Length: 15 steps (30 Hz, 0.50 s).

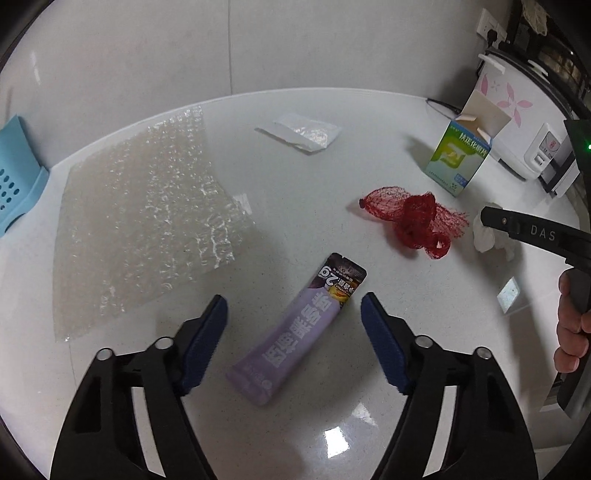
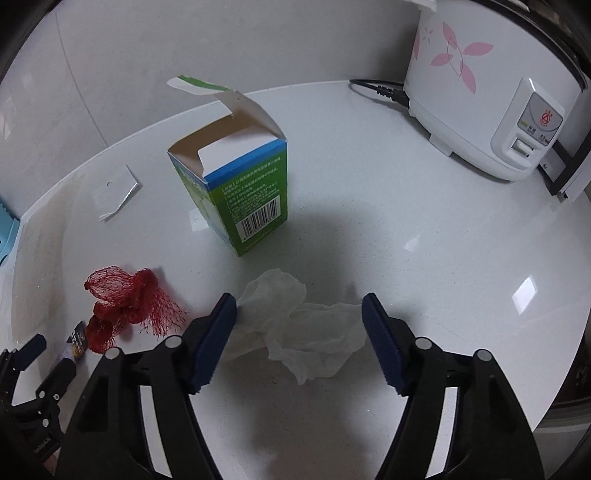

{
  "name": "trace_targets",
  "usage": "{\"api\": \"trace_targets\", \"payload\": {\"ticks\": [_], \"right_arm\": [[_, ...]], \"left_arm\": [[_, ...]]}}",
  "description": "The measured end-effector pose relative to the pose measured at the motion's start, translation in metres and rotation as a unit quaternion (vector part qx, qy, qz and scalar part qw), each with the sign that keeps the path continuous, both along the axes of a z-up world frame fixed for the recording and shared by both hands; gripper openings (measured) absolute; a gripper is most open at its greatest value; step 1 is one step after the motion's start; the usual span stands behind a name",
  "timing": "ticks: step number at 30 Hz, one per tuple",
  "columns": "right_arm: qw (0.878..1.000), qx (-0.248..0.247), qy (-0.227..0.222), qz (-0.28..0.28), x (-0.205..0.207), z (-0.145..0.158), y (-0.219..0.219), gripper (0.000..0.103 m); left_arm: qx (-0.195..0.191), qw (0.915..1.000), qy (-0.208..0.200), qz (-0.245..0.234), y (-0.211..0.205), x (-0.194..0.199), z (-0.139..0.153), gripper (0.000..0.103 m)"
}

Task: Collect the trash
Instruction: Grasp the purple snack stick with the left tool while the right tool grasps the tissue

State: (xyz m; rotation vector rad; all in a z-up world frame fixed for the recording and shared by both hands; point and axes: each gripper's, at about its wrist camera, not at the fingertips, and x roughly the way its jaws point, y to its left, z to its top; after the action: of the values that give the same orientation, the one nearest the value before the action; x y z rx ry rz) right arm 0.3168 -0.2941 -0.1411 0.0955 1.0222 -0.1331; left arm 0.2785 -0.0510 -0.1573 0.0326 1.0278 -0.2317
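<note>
On the glossy white counter (image 1: 369, 229), the left gripper (image 1: 293, 315) hangs over a purple foil snack wrapper (image 1: 295, 332), jaws spread to either side and not touching it. The right gripper (image 2: 299, 314) straddles a crumpled white tissue (image 2: 295, 332), jaws spread, left pad just at its edge. A red mesh net bag (image 2: 125, 310) lies between the two.

This is a home kitchen. A white rice cooker (image 2: 491, 92) with pink flower prints stands plugged in at the back of a glossy white speckled countertop (image 2: 424, 229), against a pale tiled wall (image 1: 147, 55) with a wall socket (image 1: 493, 29). A blue perforated plastic basket (image 1: 18, 170) sits at the counter's edge.
</note>
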Motion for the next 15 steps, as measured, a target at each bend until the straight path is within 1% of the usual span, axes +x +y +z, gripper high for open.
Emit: {"api": "trace_targets", "payload": {"ticks": [3,5,6,8,9,11,13,15], "right_arm": [[1.000,-0.001,-0.002,0.007,-0.001,-0.004,0.003,0.058],[1.000,-0.001,-0.006,0.010,-0.002,-0.004,0.005,0.052],[1.000,-0.002,-0.006,0.014,-0.003,-0.004,0.007,0.050],[1.000,-0.009,-0.010,0.023,-0.006,-0.004,0.012,0.041],[0.999,-0.010,-0.011,0.029,-0.007,-0.004,0.015,0.038],[0.999,-0.010,-0.015,0.038,-0.010,-0.005,0.019,0.023],[0.999,-0.016,-0.019,0.045,-0.012,-0.006,0.022,0.017],[0.999,-0.014,-0.020,0.044,-0.014,-0.005,0.022,0.014]], "left_arm": [[0.008,1.0000,-0.005,0.003,-0.002,0.000,-0.001,0.053],[0.011,0.9999,-0.004,0.002,-0.004,0.000,-0.001,0.036],[0.009,1.0000,-0.001,0.003,-0.004,0.000,0.000,0.031],[0.007,0.9999,0.004,0.008,-0.005,0.000,0.000,0.021],[0.003,0.9999,0.005,0.009,-0.004,0.000,0.000,0.019],[0.000,0.9999,0.004,0.014,-0.002,-0.002,0.000,0.016],[-0.004,0.9999,0.004,0.016,-0.002,-0.003,0.002,0.013],[-0.005,0.9998,0.004,0.017,-0.001,-0.004,0.004,0.010]]}}
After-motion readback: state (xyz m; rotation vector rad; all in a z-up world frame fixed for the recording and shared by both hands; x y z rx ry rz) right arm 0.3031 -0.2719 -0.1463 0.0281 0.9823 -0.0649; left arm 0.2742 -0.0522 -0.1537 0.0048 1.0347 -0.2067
